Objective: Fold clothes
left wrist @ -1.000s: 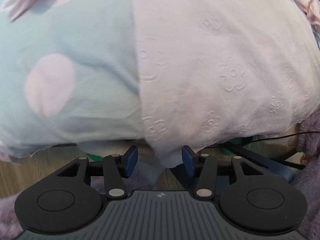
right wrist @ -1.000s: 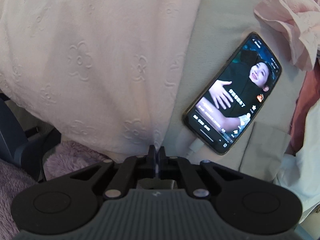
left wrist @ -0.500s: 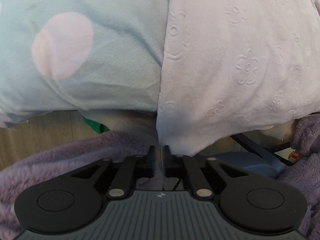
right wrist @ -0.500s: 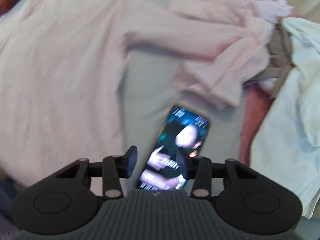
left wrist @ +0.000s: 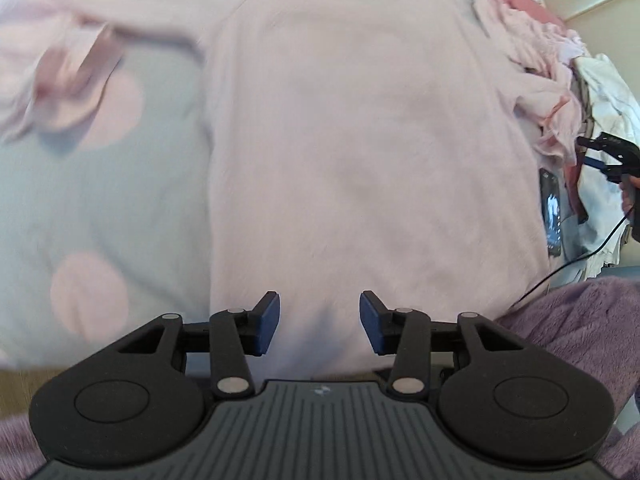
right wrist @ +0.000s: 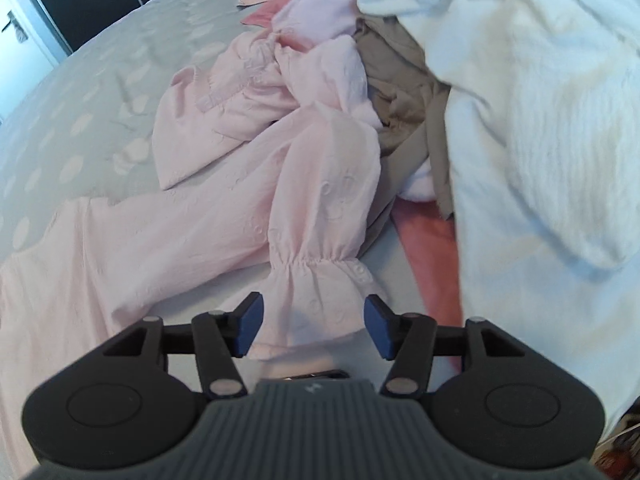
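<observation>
A pale pink blouse (left wrist: 360, 152) lies spread flat on a light blue bedspread with pink dots (left wrist: 104, 184). My left gripper (left wrist: 319, 322) hovers over its near hem, jaws opening, nothing between the pads. In the right wrist view the blouse's sleeve (right wrist: 320, 208) runs toward me and ends in a gathered ruffled cuff (right wrist: 316, 292). My right gripper (right wrist: 312, 326) hangs just above that cuff, jaws opening, pads apart and not pressing the cloth. The right gripper (left wrist: 600, 156) also shows small at the far right of the left wrist view.
A heap of clothes lies at the right: a white fuzzy garment (right wrist: 528, 128), a tan one (right wrist: 404, 92), a coral one (right wrist: 432, 248) and more pink pieces (right wrist: 320, 4). A lit phone (left wrist: 552, 216) lies by the blouse's right edge. A purple fleece blanket (left wrist: 572, 320) hangs at the bed's near side.
Both grippers let go of the blouse's hem and opened. The left one rose above the spread blouse. The right one swung right past the phone to the sleeve cuff.
</observation>
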`<action>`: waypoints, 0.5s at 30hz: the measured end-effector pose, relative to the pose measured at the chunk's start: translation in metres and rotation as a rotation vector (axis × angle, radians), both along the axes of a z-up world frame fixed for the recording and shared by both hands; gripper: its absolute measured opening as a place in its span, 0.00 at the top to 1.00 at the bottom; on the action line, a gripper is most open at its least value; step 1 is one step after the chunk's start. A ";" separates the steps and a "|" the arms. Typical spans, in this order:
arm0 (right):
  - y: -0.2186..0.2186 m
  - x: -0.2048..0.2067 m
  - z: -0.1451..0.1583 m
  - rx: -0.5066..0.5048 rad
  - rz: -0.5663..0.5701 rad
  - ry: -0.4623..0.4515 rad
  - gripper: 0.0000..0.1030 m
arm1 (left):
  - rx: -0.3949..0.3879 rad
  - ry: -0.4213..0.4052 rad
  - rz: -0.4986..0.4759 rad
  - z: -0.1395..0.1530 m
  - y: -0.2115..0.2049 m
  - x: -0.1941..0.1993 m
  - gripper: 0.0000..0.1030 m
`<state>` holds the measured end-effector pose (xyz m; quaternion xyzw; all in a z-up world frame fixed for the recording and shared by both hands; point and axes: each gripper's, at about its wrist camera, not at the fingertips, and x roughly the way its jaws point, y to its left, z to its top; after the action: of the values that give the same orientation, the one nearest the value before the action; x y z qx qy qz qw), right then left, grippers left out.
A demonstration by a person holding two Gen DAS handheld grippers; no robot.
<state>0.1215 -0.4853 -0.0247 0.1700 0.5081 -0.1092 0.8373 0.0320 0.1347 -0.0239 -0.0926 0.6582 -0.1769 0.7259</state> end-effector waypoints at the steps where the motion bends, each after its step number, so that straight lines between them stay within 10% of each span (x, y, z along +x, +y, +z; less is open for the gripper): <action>1: 0.001 0.004 -0.004 -0.005 -0.005 0.001 0.41 | 0.000 -0.012 -0.007 0.001 -0.003 0.009 0.59; 4: 0.005 0.016 -0.016 -0.031 -0.005 0.025 0.66 | 0.001 -0.044 -0.020 0.003 -0.013 0.032 0.59; 5: 0.006 0.020 -0.019 -0.044 -0.002 0.039 0.93 | -0.001 -0.050 -0.018 0.004 -0.015 0.039 0.59; 15: 0.012 0.044 0.066 -0.325 0.103 0.019 0.98 | -0.075 -0.147 0.021 0.009 -0.036 0.094 0.59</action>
<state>0.1655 -0.4729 0.0414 0.0052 0.4998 -0.1484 0.8533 0.1256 0.0991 -0.0147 -0.1132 0.5950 -0.2003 0.7701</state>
